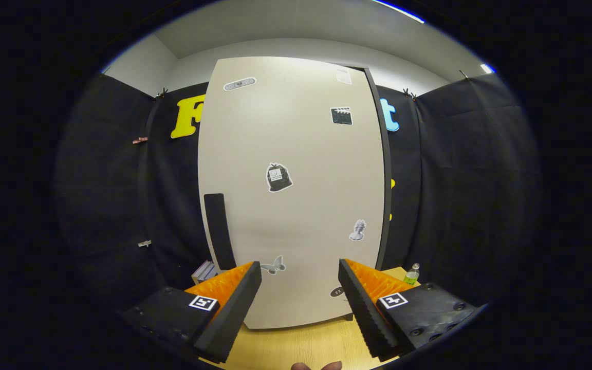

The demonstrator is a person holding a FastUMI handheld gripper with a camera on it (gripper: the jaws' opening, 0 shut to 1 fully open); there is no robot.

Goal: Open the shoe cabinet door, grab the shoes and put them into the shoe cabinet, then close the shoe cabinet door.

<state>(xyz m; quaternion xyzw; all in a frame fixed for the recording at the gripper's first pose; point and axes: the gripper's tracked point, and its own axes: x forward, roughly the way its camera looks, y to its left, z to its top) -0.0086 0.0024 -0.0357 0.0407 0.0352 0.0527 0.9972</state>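
A tall beige shoe cabinet (296,154) stands upright on the wooden table (301,344), straight ahead of my fingers. Its door is shut and carries several stickers. A dark vertical handle (219,231) sits on the door's lower left, just above my left finger. My gripper (300,272) is open, with nothing between its fingers, and the door's lower part shows through the gap. Both fingers stop a little short of the door.
A small plastic bottle (412,274) with green liquid stands on the table right of the cabinet. A pale box-like thing (204,271) lies at the cabinet's lower left. Black cloth walls close in the booth on both sides. A person's fingertips (316,366) show below the gripper.
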